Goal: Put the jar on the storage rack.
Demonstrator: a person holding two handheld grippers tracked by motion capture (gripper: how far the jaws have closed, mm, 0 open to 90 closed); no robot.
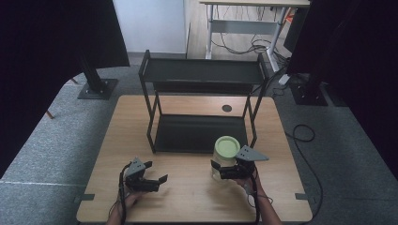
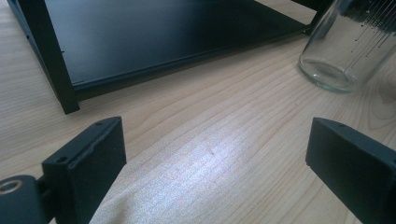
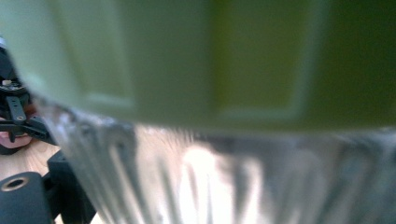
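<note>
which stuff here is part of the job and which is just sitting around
In the job: glass jar with green lid, right gripper closed around it, left gripper open nearby.

Just about: black shelf rack, wooden table, cables on the floor.

jar (image 1: 225, 157) on table (image 1: 187, 197), just before rack (image 1: 202, 108), right of left gripper (image 1: 151, 181).

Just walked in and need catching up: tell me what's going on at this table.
A person works with a hand-held gripper in each hand. The right hand-held gripper is closed around a glass jar with a green lid, standing on the wooden table before a black two-tier shelf. The left hand-held gripper sits open, holding nothing.
</note>
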